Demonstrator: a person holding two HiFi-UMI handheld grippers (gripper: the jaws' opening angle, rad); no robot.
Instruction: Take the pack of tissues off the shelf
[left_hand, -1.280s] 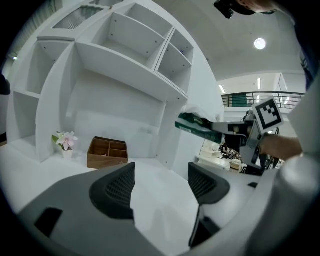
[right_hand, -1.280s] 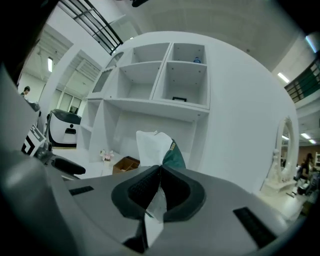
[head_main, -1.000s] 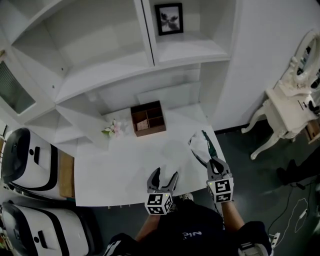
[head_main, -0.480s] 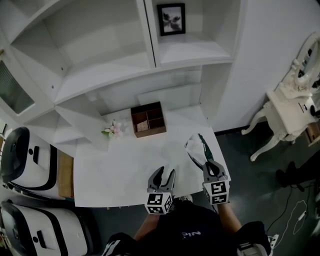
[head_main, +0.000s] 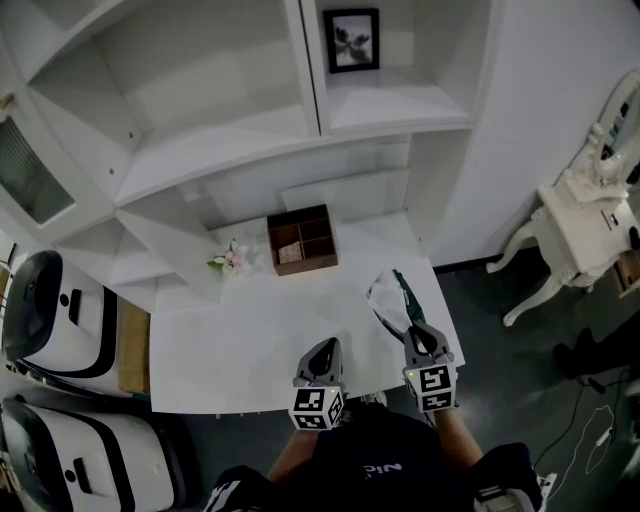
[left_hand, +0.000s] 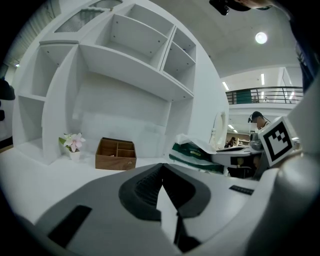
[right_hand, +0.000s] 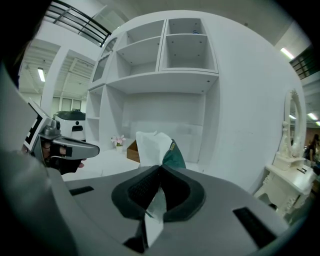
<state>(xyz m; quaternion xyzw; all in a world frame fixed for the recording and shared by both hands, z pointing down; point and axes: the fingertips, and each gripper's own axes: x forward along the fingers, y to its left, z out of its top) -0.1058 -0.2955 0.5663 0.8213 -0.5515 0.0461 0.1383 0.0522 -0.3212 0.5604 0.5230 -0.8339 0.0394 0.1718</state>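
The green and white pack of tissues (head_main: 388, 299) hangs just above the white desk's (head_main: 240, 340) right side. My right gripper (head_main: 417, 336) is shut on its near end. In the right gripper view the pack (right_hand: 158, 147) sticks up past the closed jaws, with white wrapper pinched between the pads. My left gripper (head_main: 324, 352) hovers over the desk's front edge, a little left of the pack. Its jaws have just been closing and now meet with nothing between them (left_hand: 162, 173). In the left gripper view the pack (left_hand: 193, 153) shows to the right.
A brown wooden box (head_main: 301, 240) and a small pot of pink flowers (head_main: 228, 260) stand at the back of the desk under white shelves. A framed picture (head_main: 353, 40) sits on an upper shelf. A white dressing table (head_main: 585, 215) is at the right, white machines (head_main: 50, 320) at the left.
The left gripper's jaws went from wide open to fully closed, empty. The right gripper keeps its hold on the tissue pack and has barely shifted.
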